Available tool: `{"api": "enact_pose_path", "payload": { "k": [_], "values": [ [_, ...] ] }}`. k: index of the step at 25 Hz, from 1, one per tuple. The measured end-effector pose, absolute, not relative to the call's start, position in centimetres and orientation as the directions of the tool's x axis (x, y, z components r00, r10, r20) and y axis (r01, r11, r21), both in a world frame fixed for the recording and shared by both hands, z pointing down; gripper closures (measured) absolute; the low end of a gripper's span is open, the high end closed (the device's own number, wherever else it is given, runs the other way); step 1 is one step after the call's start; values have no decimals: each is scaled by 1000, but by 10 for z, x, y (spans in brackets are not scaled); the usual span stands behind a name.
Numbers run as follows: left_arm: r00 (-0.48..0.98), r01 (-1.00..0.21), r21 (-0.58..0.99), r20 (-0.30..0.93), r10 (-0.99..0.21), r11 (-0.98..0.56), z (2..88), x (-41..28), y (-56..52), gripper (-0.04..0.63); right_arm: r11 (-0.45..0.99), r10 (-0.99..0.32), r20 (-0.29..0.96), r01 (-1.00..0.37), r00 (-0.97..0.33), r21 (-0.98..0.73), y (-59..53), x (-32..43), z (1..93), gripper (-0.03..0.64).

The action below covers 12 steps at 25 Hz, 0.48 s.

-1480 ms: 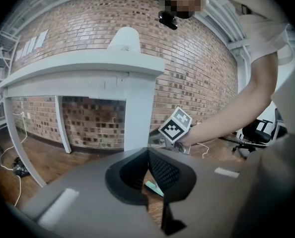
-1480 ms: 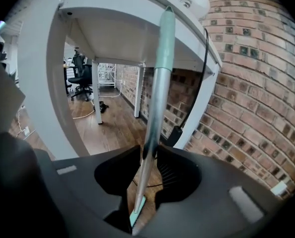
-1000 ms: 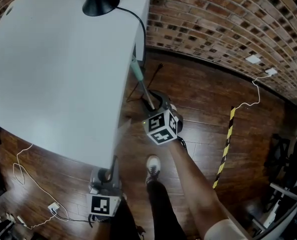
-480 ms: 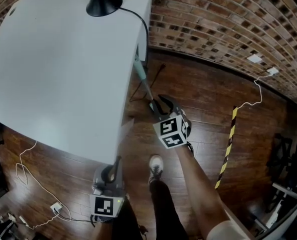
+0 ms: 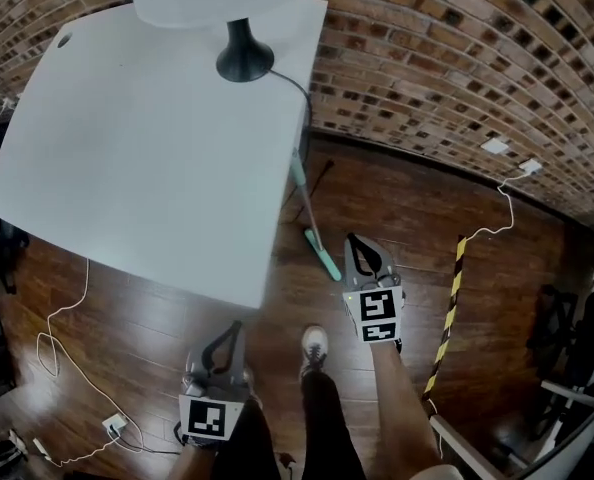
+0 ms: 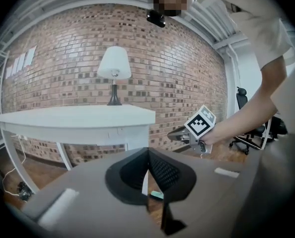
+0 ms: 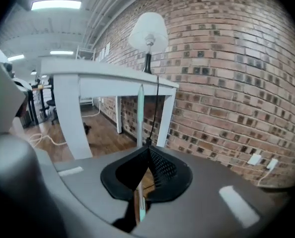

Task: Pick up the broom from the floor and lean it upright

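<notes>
The broom [image 5: 322, 254] stands upright, its pale handle leaning on the edge of the white table [image 5: 127, 148] at the corner nearest the brick wall [image 5: 427, 68] and its teal head down on the wooden floor [image 5: 397, 198]. In the head view the right gripper [image 5: 357, 243] sits just at 3 o'clock of that teal head, near it but clear of it. Its jaws have just been closing and now meet with nothing between them. In the right gripper view the handle [image 7: 140, 118] rises at 12 o'clock beyond the closed tips [image 7: 148, 150], against the table's edge, with the lamp [image 7: 148, 33] above it. The left gripper [image 5: 235, 330] is at 7 o'clock of the right one, below the table's near corner. Its own view shows its jaws [image 6: 148, 152] pressed together and empty, with a bit of the teal broom head [image 6: 156, 196] showing past them. That view also shows the right gripper [image 6: 173, 134] at 2 o'clock. The person's shoe [image 5: 311, 340] is on the floor between the two grippers. The lamp's black base [image 5: 244, 60] stands at the table's 12 o'clock end. A strip of yellow and black tape [image 5: 449, 313] lies on the floor at 3 o'clock of the right gripper.
</notes>
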<state>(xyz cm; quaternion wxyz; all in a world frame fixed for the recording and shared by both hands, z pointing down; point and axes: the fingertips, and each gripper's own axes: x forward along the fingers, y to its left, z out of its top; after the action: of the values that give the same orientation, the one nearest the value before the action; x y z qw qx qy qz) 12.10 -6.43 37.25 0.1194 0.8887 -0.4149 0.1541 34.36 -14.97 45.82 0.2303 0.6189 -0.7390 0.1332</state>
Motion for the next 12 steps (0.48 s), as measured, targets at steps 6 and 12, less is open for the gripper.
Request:
{"api": "enact_pose_path", "payload": {
  "k": [6, 12],
  "values": [
    [625, -765, 45, 297, -722, -643, 294, 98, -72, 594, 98, -928, 367, -993, -68, 65, -98, 329, 333, 603],
    [681, -725, 9, 167, -714, -689, 196, 74, -68, 594, 32, -950, 313, -998, -14, 54, -27, 295, 231, 603]
  ]
}}
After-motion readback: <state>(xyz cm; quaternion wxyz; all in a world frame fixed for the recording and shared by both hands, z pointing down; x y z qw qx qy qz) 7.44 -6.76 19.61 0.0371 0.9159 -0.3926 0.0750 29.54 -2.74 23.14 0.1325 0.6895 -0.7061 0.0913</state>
